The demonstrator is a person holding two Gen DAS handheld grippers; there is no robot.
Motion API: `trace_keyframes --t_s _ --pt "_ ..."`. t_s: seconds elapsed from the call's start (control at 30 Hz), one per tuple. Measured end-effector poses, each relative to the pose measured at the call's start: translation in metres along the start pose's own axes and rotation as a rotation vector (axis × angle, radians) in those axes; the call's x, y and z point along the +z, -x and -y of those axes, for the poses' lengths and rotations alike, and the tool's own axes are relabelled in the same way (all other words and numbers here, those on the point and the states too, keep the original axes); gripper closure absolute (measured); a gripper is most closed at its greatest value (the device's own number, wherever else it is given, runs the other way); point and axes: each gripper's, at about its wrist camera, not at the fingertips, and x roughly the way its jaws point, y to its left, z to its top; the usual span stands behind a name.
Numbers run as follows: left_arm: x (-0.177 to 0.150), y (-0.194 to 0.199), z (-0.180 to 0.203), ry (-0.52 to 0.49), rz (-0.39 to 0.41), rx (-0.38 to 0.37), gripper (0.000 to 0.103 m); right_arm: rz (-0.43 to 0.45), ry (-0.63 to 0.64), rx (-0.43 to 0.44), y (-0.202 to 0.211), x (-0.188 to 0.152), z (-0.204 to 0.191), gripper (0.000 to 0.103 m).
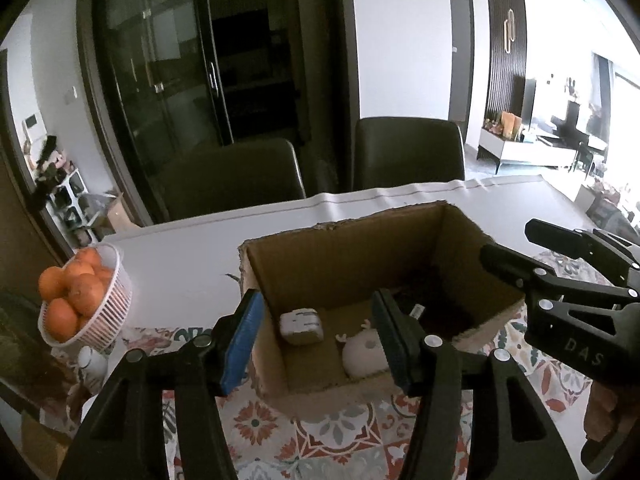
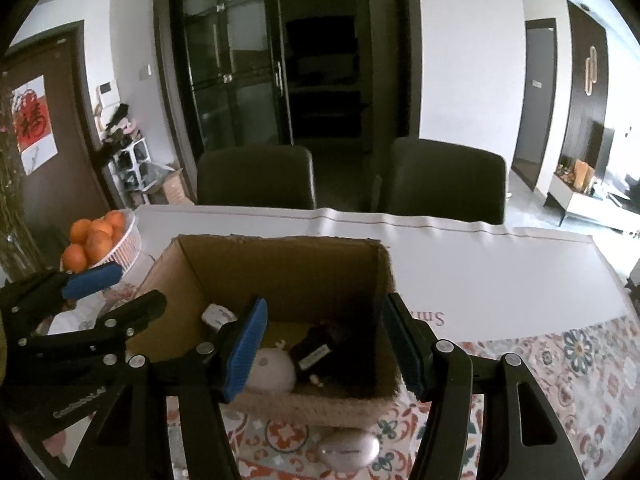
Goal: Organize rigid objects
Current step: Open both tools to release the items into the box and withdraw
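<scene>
1. table (image 2: 460, 272), cardboard box (image 2: 280, 264) open-topped near its front edge.
2. left tool (image 1: 316, 338) parted, empty, over the box's near wall.
3. right tool (image 2: 324, 346) likewise, gripping nothing.
4. white round gadget (image 1: 364, 354), white cube (image 1: 301, 326), black adapter (image 2: 316, 350) on the box floor.
5. white mouse (image 2: 349, 449) on the table before the box.

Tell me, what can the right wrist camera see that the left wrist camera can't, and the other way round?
Only the right wrist view shows a white egg-shaped object on the patterned cloth before the box and a red poster on the door. Only the left wrist view shows a small white pot under the basket. Both show the cardboard box holding a white cube, a round white gadget and a black item, plus the basket of oranges.
</scene>
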Motion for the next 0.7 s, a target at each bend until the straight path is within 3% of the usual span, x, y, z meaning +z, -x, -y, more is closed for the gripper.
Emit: trace_keyframes --t_s 0.43,0.7 --pt "-0.024 0.056 0.017 -0.028 0.075 -0.018 0.043 0.084 0.005 -0.083 0.071 -0.03 0.0 0.039" --pt "-0.044 0.077 0.029 -0.049 0.095 -0.032 0.04 0.092 -0.006 -0.115 0.1 -0.052 0.003 0.037"
